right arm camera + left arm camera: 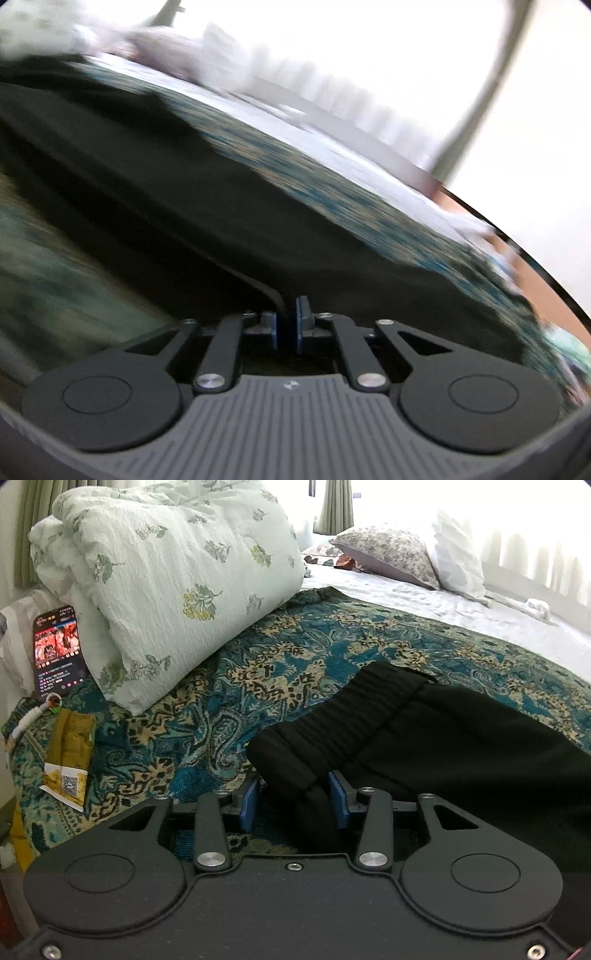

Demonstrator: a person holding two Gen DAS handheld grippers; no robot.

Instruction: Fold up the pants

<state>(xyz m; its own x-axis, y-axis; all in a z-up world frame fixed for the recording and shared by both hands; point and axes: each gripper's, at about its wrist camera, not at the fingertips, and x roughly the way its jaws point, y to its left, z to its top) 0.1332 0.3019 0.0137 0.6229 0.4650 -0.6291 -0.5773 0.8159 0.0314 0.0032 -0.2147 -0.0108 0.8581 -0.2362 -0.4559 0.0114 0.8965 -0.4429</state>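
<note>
The black pants (443,738) lie on the paisley bedspread (295,646), ribbed waistband (332,731) nearest, legs running away rightward. The left tongs (293,801) stand wide apart around the waistband corner; the right tongs (290,321) are pinched closed on a fabric edge.

**Bed and what lies on it**

The bed (424,602) carries a white sheet and a teal paisley throw (295,657). On the throw lie black pants (424,731), a rolled floral quilt (166,583), a lit phone (57,650) and a yellow packet (70,760). Pillows (391,554) sit on the sheet beyond.
</note>
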